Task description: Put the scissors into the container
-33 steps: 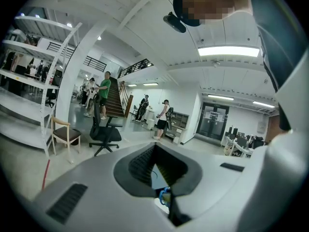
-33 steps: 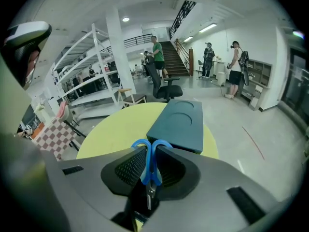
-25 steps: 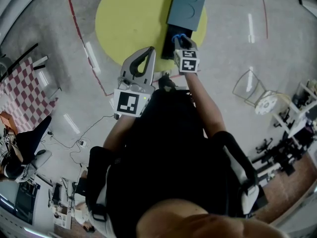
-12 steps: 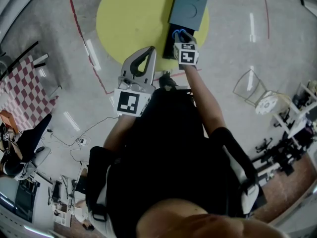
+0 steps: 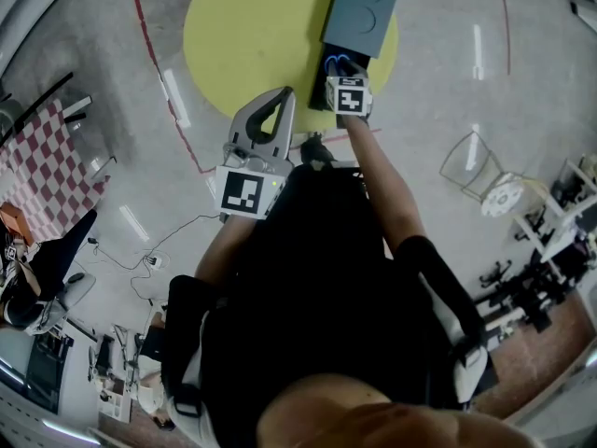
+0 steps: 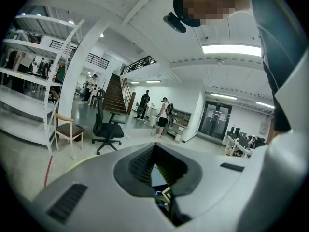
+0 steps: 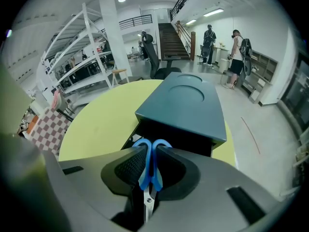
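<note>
Holds scissors (image 7: 151,164) by the blue handles in right gripper (image 7: 151,151), jaws pinching both handles together, loops poking out ahead, blades pointing back toward the camera. Hangs them at the dark open end of the teal container (image 7: 186,103), itself lying on a yellow round surface (image 7: 104,124). Keeps left gripper (image 6: 153,148) well apart, jaw tips pressed together, nothing between.

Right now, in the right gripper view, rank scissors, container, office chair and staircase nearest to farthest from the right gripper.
1. scissors, clamped between the jaws.
2. container, just ahead on the yellow surface.
3. office chair, beyond that surface.
4. staircase, farthest back.
</note>
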Available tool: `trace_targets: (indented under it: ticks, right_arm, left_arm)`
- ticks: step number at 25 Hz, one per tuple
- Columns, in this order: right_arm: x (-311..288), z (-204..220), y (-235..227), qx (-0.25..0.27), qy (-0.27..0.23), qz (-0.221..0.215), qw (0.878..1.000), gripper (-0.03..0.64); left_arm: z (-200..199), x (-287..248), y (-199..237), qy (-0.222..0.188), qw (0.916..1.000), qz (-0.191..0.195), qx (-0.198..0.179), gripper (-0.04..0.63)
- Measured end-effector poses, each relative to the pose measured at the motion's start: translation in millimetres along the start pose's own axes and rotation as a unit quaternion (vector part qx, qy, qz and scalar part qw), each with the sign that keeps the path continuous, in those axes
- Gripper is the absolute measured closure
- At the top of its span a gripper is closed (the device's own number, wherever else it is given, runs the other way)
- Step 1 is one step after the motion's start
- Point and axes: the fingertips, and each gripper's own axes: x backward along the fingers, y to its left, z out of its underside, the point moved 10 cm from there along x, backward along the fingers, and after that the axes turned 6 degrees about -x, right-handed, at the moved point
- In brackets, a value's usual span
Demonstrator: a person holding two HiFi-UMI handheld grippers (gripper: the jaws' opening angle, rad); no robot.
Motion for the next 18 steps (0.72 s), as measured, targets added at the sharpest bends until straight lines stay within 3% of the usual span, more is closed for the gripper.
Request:
trace_targets:
  ticks: [10, 18]
  right_arm:
    - [-12.4, 2.3, -4.9, 0.000, 0.016, 0.010, 1.000, 0.545]
    - [-19.0, 2.2, 1.2, -0.010, 0.027, -0.007, 1.000, 0.545]
  left_arm:
    - [2.6, -2.0, 1.6, 0.003, 1.0000, -0.001, 0.004, 0.609]
    - [2.7, -1.5, 2.7, 0.006, 1.0000, -0.002, 0.004, 0.609]
